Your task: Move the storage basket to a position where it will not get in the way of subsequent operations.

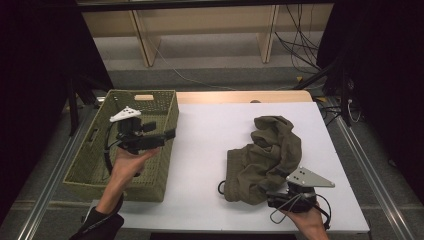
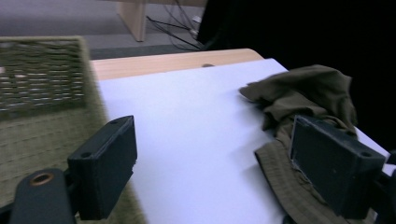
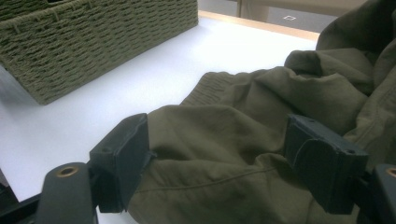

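A crumpled olive-green garment (image 1: pixel 270 150) lies on the right half of the white tabletop (image 1: pixel 210 140). My right gripper (image 1: pixel 277 192) is at the garment's near edge, jaws wide apart. In the right gripper view a fold of the garment (image 3: pixel 261 93) bulges between the right gripper (image 3: pixel 219 158) jaws, and the pads do not squeeze it. My left gripper (image 1: pixel 161 131) hangs over the woven green basket (image 1: pixel 167 160) at the left, pointing toward the garment. The left gripper (image 2: pixel 210 158) is open with nothing between its pads, and the garment (image 2: pixel 308 88) lies ahead of it.
The basket (image 2: pixel 42 70) stands at the table's left edge, and its side wall (image 3: pixel 93 37) also shows across the white top. Cables and wooden shelf legs (image 1: pixel 145 45) sit on the floor beyond the table. A black stand (image 1: pixel 345 90) is at the far right.
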